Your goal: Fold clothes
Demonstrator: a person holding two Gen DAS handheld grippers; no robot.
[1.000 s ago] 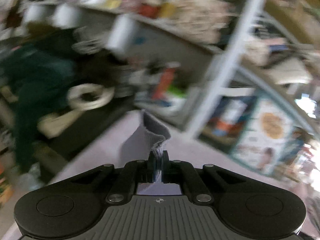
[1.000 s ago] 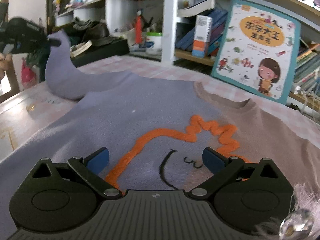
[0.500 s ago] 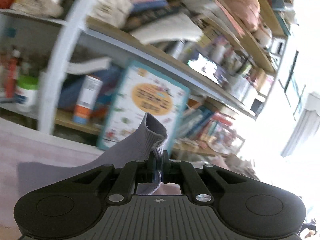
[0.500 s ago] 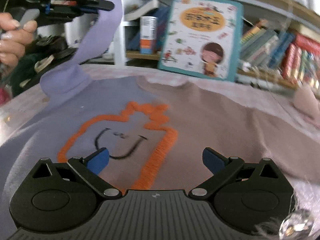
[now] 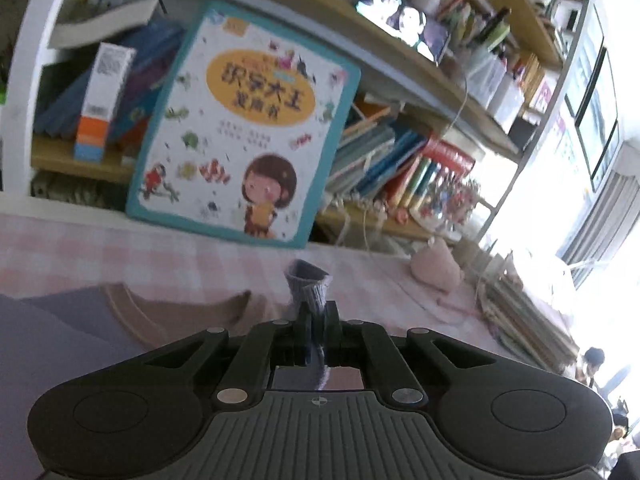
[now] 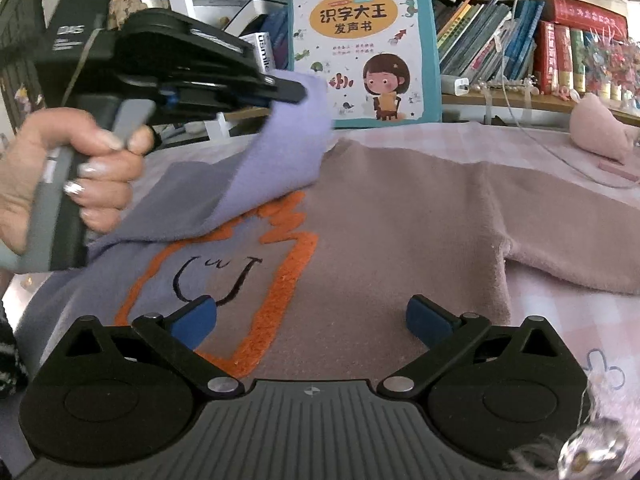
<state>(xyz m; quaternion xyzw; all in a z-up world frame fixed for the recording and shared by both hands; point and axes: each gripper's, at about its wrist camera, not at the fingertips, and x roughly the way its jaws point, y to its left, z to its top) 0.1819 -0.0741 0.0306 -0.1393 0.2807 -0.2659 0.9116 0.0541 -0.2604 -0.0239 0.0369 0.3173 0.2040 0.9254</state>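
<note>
A two-tone sweater (image 6: pixel 400 216), lilac on the left and dusty pink on the right, lies flat on the table with an orange outline and a black smile (image 6: pixel 216 276) on its chest. My left gripper (image 5: pixel 318 316) is shut on the lilac sleeve's ribbed cuff (image 5: pixel 308 284). In the right wrist view the left gripper (image 6: pixel 292 92) holds that sleeve (image 6: pixel 276 168) lifted and carried over the chest. My right gripper (image 6: pixel 312 316) is open and empty, low over the sweater's lower front. The pink sleeve (image 6: pixel 572 240) lies stretched out to the right.
A pink checked cloth (image 6: pixel 568 320) covers the table. A teal children's book (image 6: pixel 360 44) leans against the bookshelf (image 6: pixel 520 48) behind the sweater. A pink pouch (image 6: pixel 596 132) sits at the back right. A stack of books (image 5: pixel 520 312) lies at the table's right end.
My left gripper has swung the lilac sleeve from the far left, up and across over the sweater's chest. My right gripper has stayed open, shifting right along the lower front.
</note>
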